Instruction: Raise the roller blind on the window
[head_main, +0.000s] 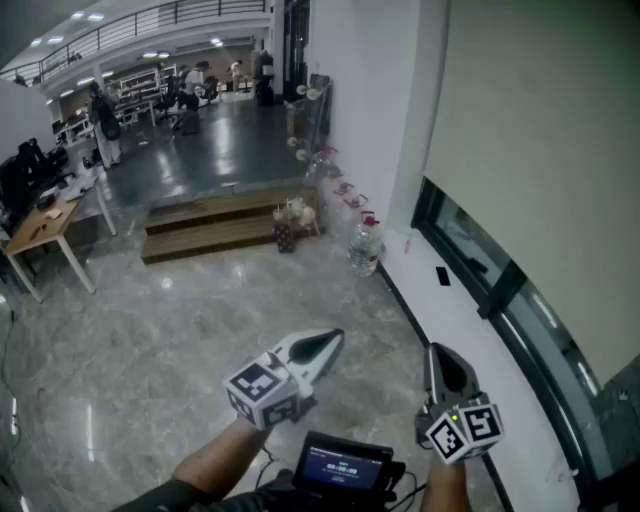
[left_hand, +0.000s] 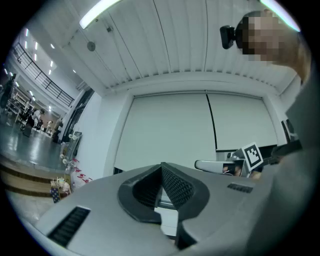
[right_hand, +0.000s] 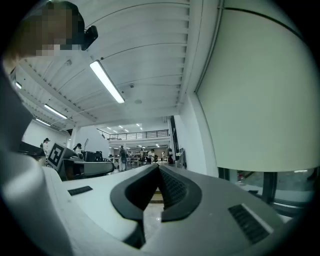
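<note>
At the left of the head view the left gripper (head_main: 324, 347) is held out over the polished grey stone floor (head_main: 150, 330), its jaws clenched together with nothing between them. Just right of it the right gripper (head_main: 443, 362) is the same, jaws pressed tip to tip and empty, above the edge of the long white window sill (head_main: 420, 270). Further right is the dark-framed window (head_main: 480, 262). Above it hangs the cream fabric roller blind (head_main: 540, 150), let down over most of the glass so that only a strip of pane shows beneath its hem. The blind therefore lies up and to the right of both pairs of jaws, well apart from them. Its hem runs along the wall away from the person, and the right gripper is the nearer. The task looks not yet begun, since neither gripper touches the blind. Count: two grippers and one small dark object (head_main: 443, 275) on the sill. The left gripper view seems to show two blind panels side by side, parted by a thin dark line (left_hand: 211, 120). Whether that is a pull cord or only a gap I cannot tell.
</note>
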